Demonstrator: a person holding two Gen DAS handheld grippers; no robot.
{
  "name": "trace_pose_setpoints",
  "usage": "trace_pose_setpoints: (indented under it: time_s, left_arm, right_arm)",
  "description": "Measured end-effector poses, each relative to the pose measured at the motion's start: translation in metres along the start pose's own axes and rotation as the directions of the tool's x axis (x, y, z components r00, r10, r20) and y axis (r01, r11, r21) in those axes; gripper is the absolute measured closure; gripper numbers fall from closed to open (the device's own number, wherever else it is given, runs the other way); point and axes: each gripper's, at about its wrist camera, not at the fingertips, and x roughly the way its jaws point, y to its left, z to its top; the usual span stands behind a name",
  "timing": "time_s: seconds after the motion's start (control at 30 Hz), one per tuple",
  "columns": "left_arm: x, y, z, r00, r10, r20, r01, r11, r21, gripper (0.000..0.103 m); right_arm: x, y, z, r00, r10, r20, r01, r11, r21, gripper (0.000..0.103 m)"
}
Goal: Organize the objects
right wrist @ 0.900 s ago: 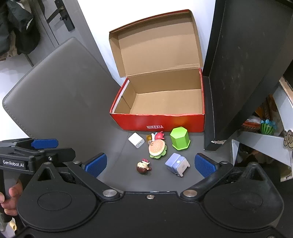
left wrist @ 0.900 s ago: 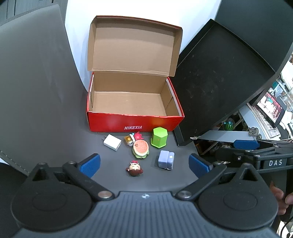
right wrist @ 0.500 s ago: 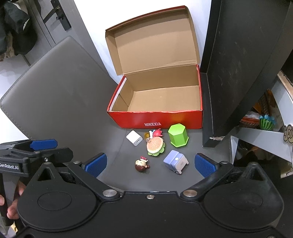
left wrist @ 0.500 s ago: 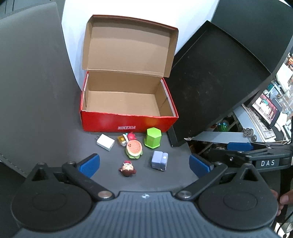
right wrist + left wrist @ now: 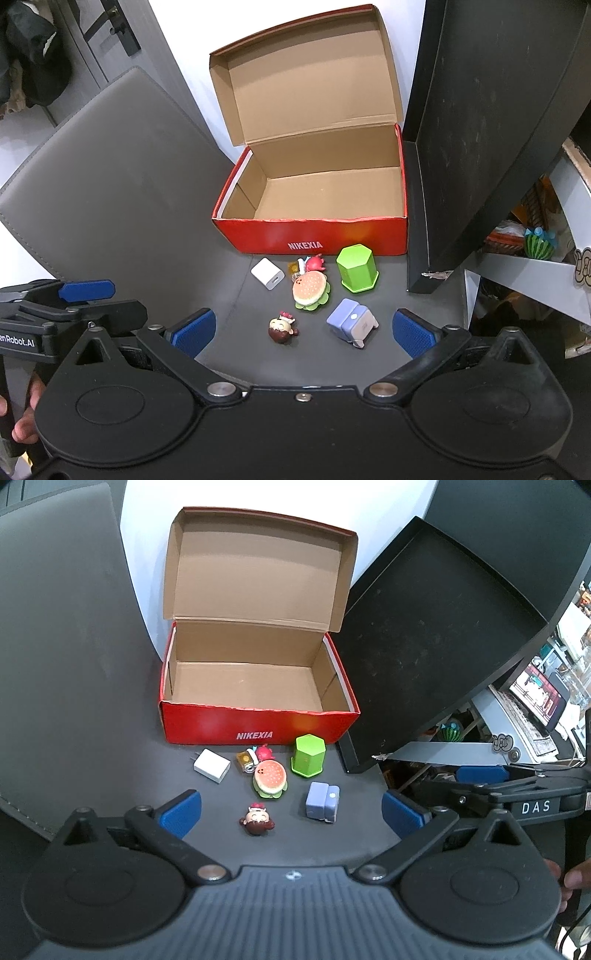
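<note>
the left gripper (image 5: 291, 808) hangs above the dark grey mat (image 5: 92, 701), tilted downward, its blue pads (image 5: 181, 812) spread wide with nothing between them. the right gripper (image 5: 303, 332) is spread just as wide and holds nothing.

in the left wrist view, nearest the pads at about 12 o'clock, lies a small doll head with brown hair (image 5: 256, 819). at 1 o'clock from it sits a pale purple block toy (image 5: 323, 801). further out at 12 o'clock lies the burger toy (image 5: 269, 777), and touching its far edge are a small red figure (image 5: 264, 752) and a tiny amber piece (image 5: 244, 759). at 11 o'clock from the burger toy rests a white charger cube (image 5: 212, 765). at 1 o'clock from the burger toy stands a green hexagonal cup (image 5: 308, 755), upside down, close to the box front.

beyond all of these, at 12 o'clock, stands the red shoe box (image 5: 258, 727), its lid up and its cardboard inside bare. a black board (image 5: 424, 638) leans at 2 o'clock, touching the box's right end. at 3 o'clock the other gripper's arm shows, with fingers of a hand (image 5: 570, 880) at the edge.
</note>
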Motion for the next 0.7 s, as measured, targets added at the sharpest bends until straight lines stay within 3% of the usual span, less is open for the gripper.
trace_pose_setpoints:
  time_s: [0.7]
  left_arm:
    - [0.0003,0.0046,0.0027,1.0,0.003,-0.004,-0.003,1.0,-0.031,0.0]
  right_arm:
    - [0.001,0.0024,0.0035,1.0,-0.007,-0.005,0.007,1.0,-0.017,0.0]
